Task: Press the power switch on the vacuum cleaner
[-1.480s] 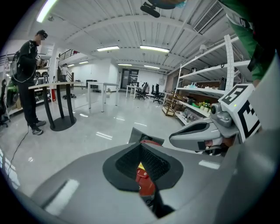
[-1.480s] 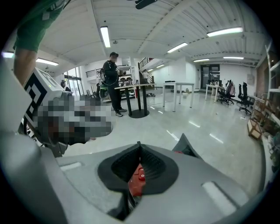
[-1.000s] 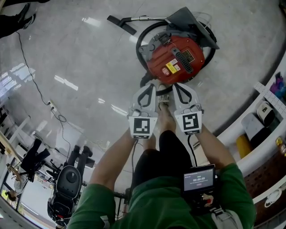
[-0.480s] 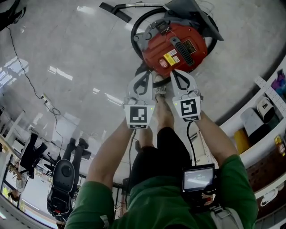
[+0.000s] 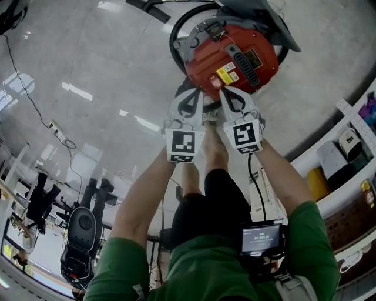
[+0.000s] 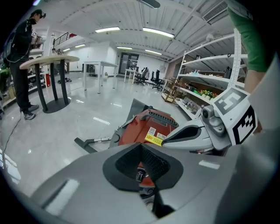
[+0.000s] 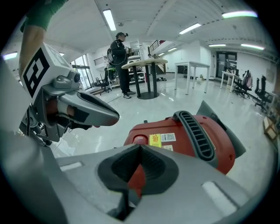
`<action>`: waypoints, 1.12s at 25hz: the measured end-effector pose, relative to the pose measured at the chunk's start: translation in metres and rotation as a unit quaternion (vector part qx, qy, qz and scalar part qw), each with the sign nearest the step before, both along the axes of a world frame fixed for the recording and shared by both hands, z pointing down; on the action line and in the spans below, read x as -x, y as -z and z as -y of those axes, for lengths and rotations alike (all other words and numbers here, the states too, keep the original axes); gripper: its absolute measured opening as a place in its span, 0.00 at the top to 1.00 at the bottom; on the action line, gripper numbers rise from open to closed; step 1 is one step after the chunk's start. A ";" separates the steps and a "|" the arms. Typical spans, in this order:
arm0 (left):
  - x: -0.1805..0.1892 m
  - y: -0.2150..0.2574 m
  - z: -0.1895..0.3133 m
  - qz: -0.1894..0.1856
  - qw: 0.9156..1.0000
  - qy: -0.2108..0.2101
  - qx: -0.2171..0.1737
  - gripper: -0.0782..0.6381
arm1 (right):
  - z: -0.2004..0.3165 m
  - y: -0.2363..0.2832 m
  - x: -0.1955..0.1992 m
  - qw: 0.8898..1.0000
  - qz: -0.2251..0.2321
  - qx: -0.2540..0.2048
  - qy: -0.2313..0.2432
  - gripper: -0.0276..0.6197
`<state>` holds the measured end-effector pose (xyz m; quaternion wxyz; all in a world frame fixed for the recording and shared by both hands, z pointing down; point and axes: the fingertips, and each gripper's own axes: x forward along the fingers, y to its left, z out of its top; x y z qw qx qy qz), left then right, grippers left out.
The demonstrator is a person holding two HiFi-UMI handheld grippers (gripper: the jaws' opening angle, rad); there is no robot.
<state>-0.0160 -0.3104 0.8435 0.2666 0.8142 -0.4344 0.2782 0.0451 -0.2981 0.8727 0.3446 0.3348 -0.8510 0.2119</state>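
The vacuum cleaner [image 5: 232,59] sits on the floor [image 5: 88,64] just ahead of me. My left claw [image 5: 195,94] and right claw [image 5: 224,92] hang side by side over its near edge. Its nozzle [image 5: 147,8] lies beyond it to the left, and shelves [image 5: 352,153] run along my right.

The vacuum cleaner [image 5: 235,56] runs off the head view's top edge, its floor nozzle [image 5: 147,9] cut short; print on its yellow label [image 5: 225,74] is too small to read. In the right gripper view the right tool [image 7: 140,148] hides its near lower side.
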 end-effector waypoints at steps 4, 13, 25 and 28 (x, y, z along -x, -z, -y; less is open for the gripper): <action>-0.001 -0.005 0.000 0.003 1.000 -0.001 0.007 0.88 | -0.002 -0.003 0.001 1.000 0.001 0.005 0.002 0.95; -0.006 -0.014 0.007 0.004 1.000 -0.010 0.011 0.88 | -0.001 -0.003 0.002 1.000 0.010 0.005 -0.002 0.95; -0.010 -0.023 0.009 0.008 1.000 -0.018 0.023 0.88 | -0.005 -0.014 -0.003 0.999 -0.023 0.046 -0.005 0.95; -0.009 -0.025 0.009 0.009 0.999 -0.019 0.025 0.88 | -0.004 -0.014 -0.002 0.999 -0.026 0.044 -0.005 0.95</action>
